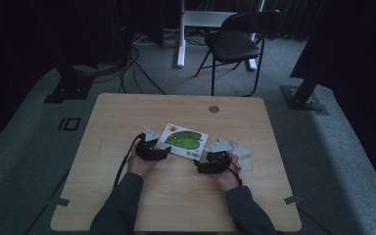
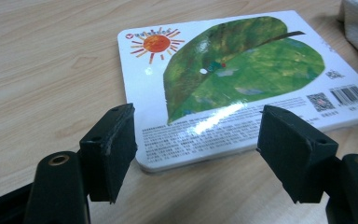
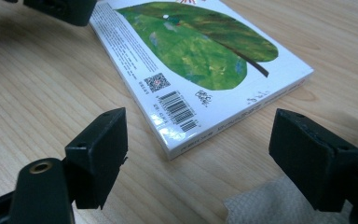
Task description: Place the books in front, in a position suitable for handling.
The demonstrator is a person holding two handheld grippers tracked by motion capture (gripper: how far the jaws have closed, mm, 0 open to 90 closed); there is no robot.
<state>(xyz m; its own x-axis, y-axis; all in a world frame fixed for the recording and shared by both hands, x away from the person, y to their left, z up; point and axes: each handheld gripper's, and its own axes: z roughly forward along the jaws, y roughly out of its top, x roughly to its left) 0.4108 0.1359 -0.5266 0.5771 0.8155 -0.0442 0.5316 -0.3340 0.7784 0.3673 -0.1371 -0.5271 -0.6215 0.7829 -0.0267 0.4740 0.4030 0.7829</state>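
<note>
A light wooden table (image 1: 127, 205) with rounded corners is seen on grey carpet. A closed board book (image 1: 183, 140), its back cover printed with a green leaf and a sun, is laid flat near the middle. A pale cloth (image 1: 242, 154) is spread just beside it

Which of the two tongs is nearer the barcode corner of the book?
The right tongs: the barcode corner of the book lies just ahead of their open jaws. The left tongs face the edge under the small print, below the sun.
</note>
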